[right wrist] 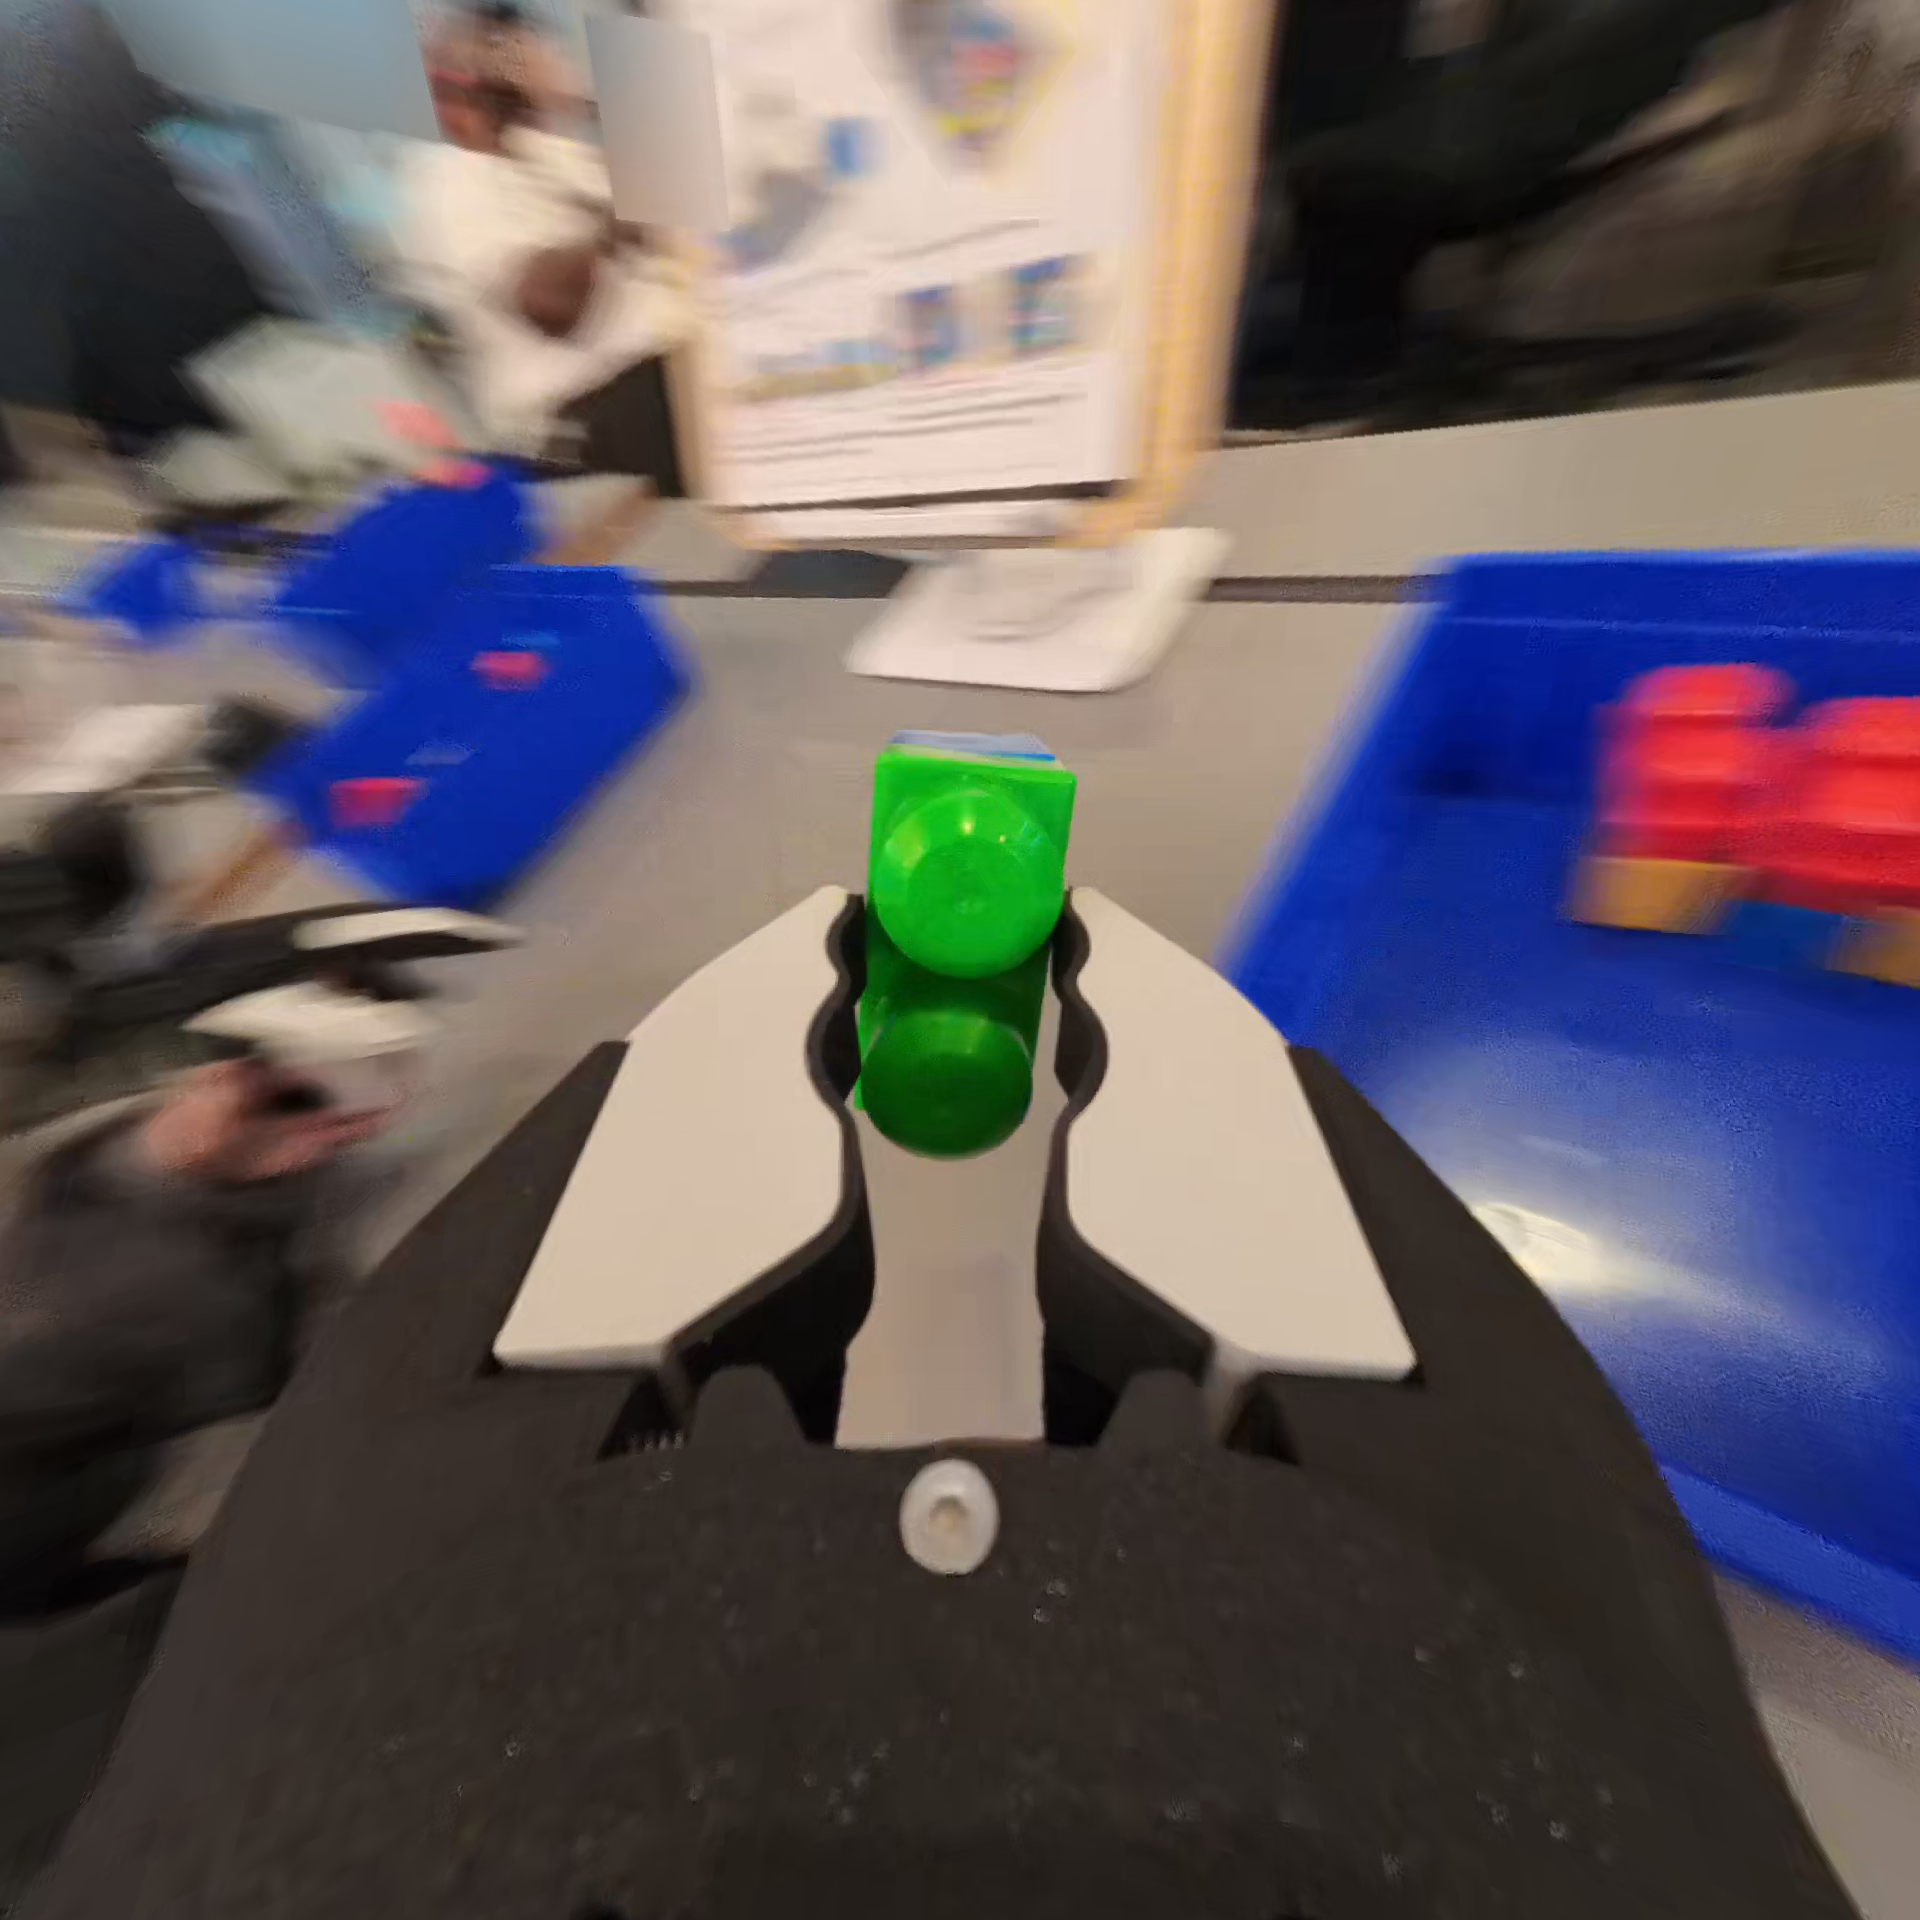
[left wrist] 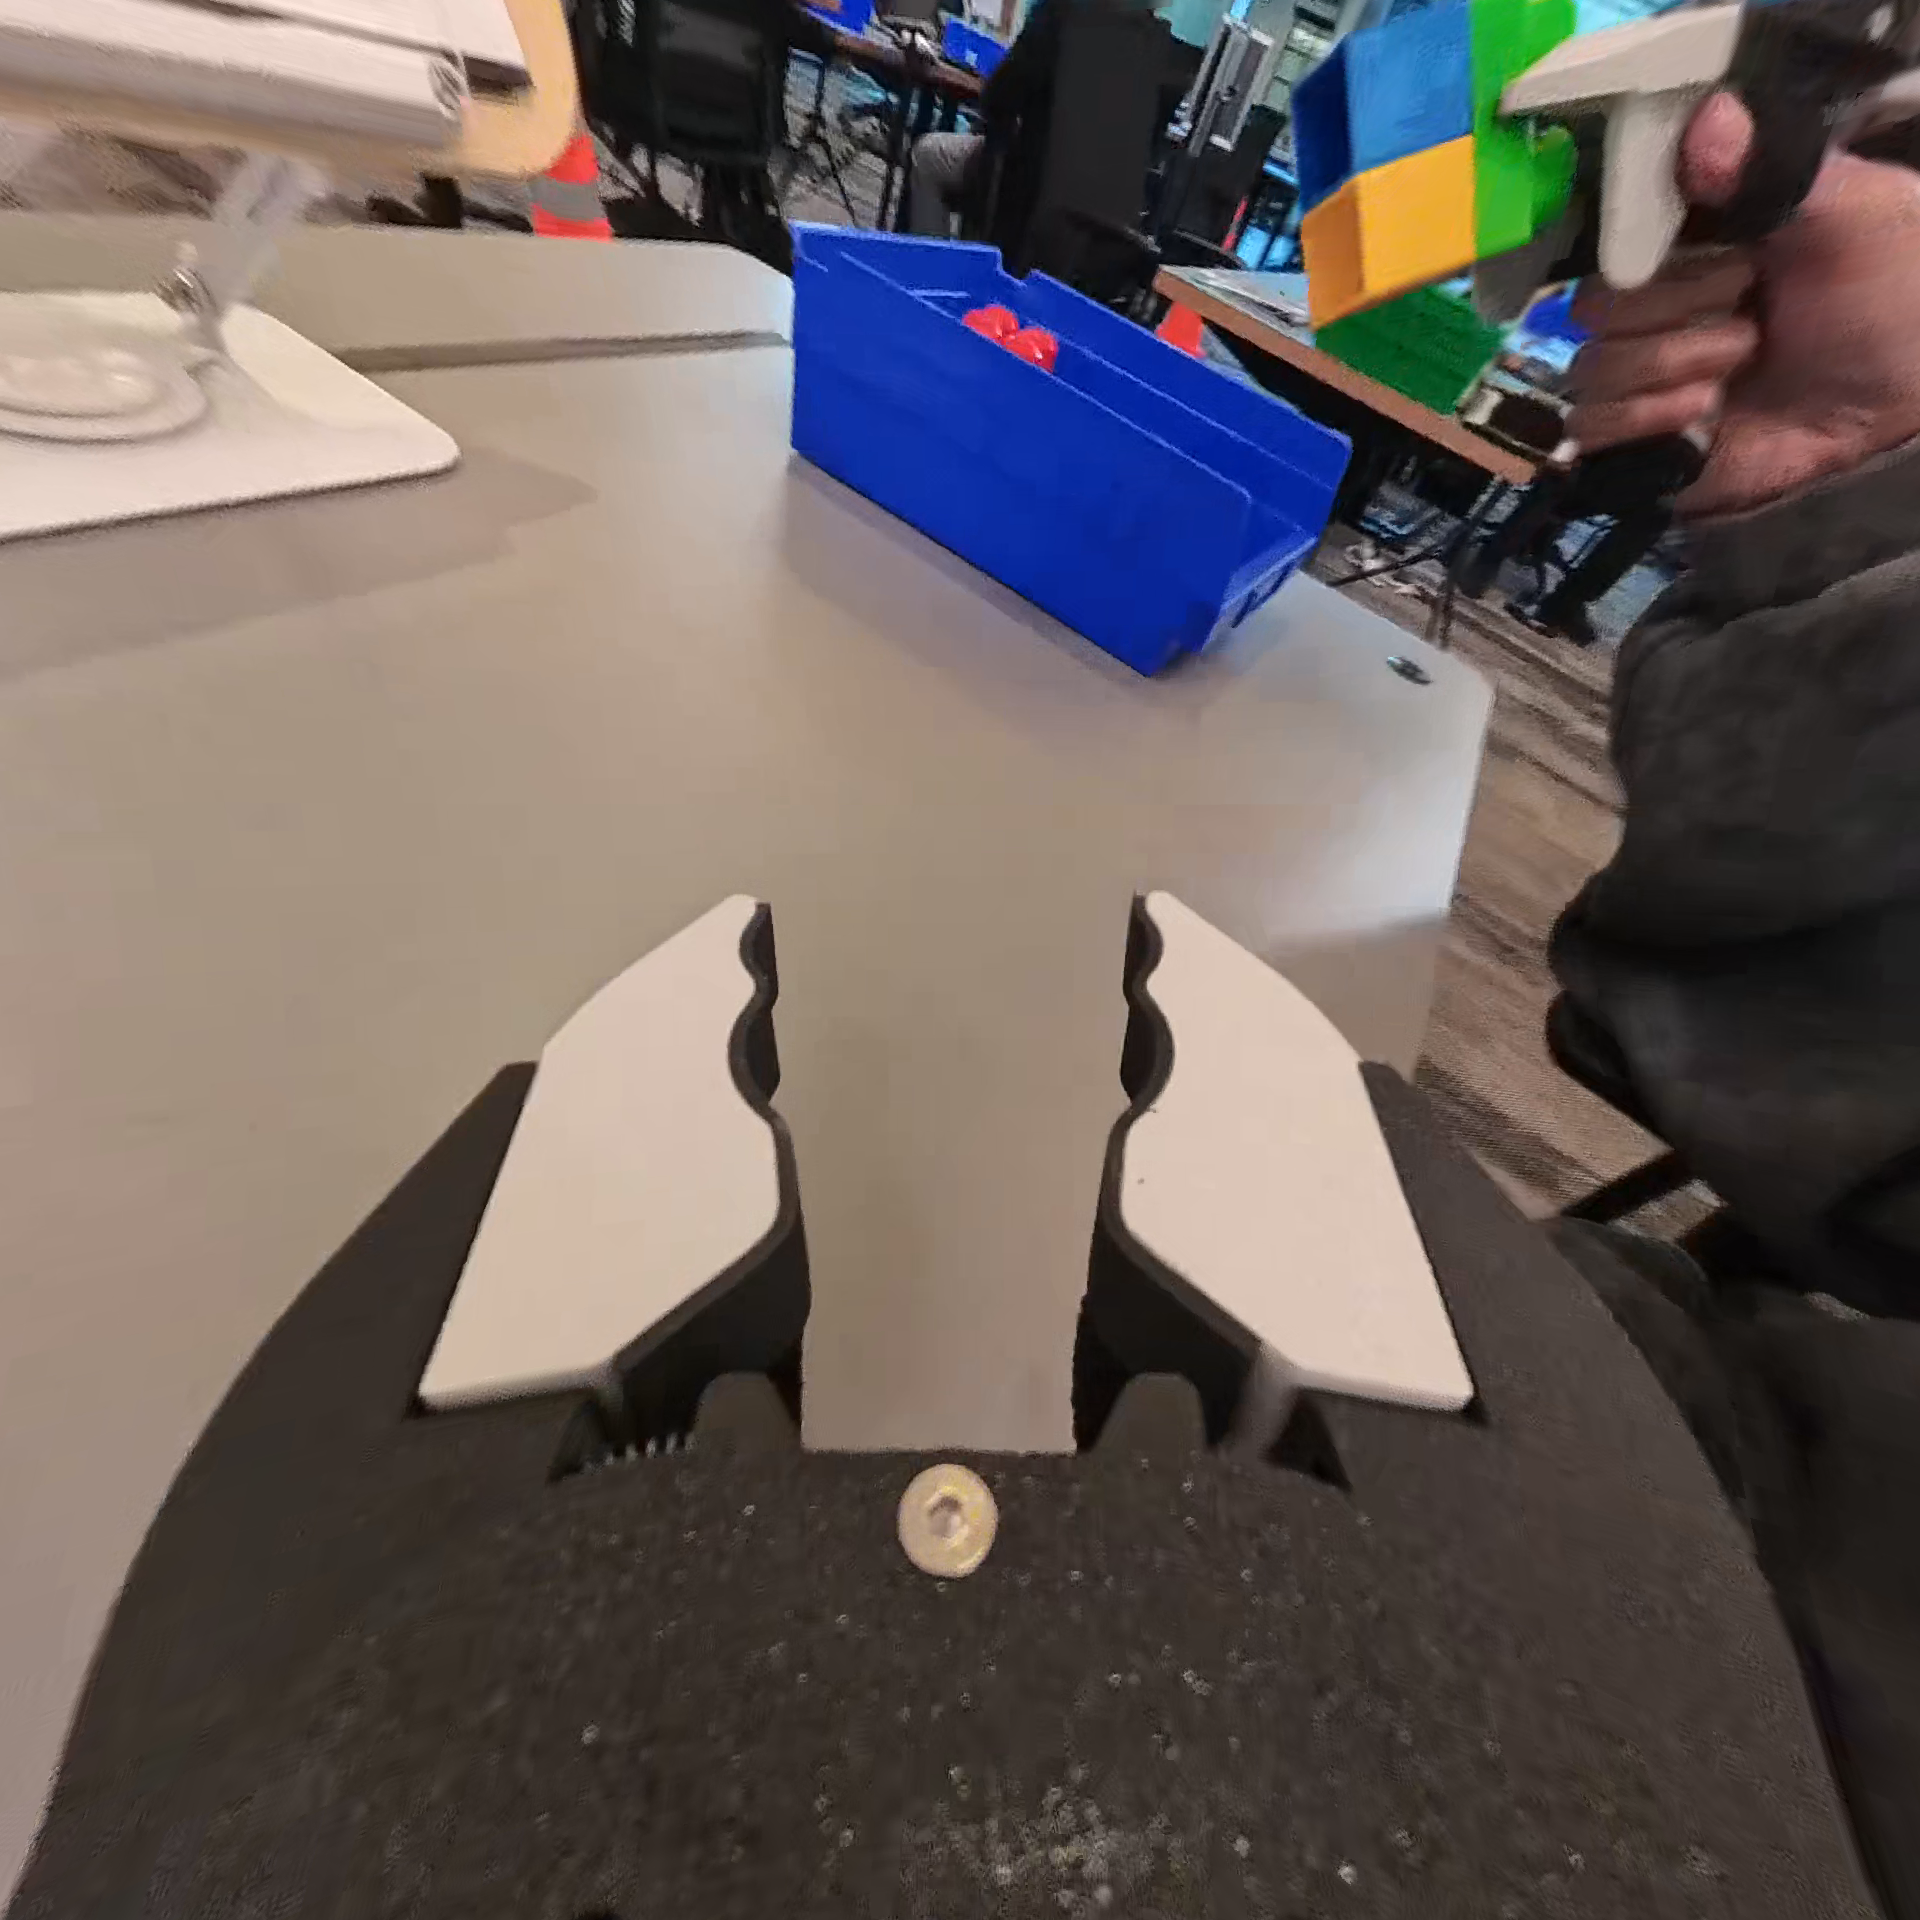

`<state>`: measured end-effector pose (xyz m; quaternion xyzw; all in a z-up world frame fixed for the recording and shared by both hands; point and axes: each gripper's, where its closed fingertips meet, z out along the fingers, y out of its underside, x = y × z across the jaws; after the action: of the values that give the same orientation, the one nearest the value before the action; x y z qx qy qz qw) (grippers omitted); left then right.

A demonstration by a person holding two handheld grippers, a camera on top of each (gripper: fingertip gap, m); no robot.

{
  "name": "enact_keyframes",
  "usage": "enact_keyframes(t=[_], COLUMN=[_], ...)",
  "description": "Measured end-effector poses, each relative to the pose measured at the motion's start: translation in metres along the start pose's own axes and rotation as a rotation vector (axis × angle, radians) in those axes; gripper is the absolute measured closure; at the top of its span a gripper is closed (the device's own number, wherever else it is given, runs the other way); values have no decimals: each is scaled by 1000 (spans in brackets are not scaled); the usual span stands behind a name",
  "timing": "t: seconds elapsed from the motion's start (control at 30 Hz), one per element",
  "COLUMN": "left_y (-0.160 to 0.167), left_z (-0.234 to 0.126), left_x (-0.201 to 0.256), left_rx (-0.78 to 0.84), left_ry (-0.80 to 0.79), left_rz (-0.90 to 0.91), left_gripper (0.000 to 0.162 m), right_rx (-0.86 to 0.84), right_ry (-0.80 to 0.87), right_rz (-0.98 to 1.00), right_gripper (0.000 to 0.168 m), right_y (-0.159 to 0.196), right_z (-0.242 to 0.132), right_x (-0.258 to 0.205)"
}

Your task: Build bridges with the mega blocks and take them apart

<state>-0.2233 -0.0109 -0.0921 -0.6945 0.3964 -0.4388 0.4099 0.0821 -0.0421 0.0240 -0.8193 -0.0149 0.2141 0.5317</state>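
My right gripper (right wrist: 961, 914) is shut on a green block (right wrist: 961, 883) with two round studs facing the camera. In the left wrist view that gripper (left wrist: 1558, 135) shows at the top right, held high in the air in a hand, with a joined stack of blue (left wrist: 1382, 94), yellow (left wrist: 1387, 234) and green (left wrist: 1517, 114) blocks in it. My left gripper (left wrist: 951, 935) is open and empty, low over the grey table (left wrist: 623, 727). Red blocks (left wrist: 1013, 332) lie in a blue bin (left wrist: 1039, 468) ahead of it.
In the right wrist view, a blue bin (right wrist: 1507, 987) at the right holds red blocks (right wrist: 1766, 790), and another blue bin (right wrist: 468, 727) lies at the left, blurred. A white stand base (left wrist: 208, 416) sits at the table's far left. The table edge (left wrist: 1455, 779) drops off at the right. Spacing between my two grippers at the tips: around 35 centimeters.
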Motion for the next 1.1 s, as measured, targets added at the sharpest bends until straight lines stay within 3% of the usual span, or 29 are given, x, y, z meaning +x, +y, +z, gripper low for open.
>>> enact_keyframes(t=[0.1, 0.23, 0.4, 0.63, 0.83, 1.1], left_y=[0, 6, 15, 20, 22, 25], left_z=[2, 11, 23, 27, 23, 23], left_x=[-1, 5, 11, 8, 0, 1], left_rx=[-5, -43, -89, -111, -115, -123], left_ry=[-73, -94, -114, -140, -149, -143], left_rz=[66, 139, 238, 286, 270, 272], left_gripper=[102, 106, 108, 111, 111, 111], right_rx=[-153, -374, -523, -724, -821, -834], right_ry=[345, 473, 418, 595, 751, 716], right_rz=[-44, -8, -15, -11, 9, 30], right_gripper=[134, 134, 133, 134, 134, 133], right_y=[-2, 14, 18, 29, 36, 40], right_z=[-9, 18, 89, 164, 174, 171], right_x=[90, 155, 159, 199, 235, 241])
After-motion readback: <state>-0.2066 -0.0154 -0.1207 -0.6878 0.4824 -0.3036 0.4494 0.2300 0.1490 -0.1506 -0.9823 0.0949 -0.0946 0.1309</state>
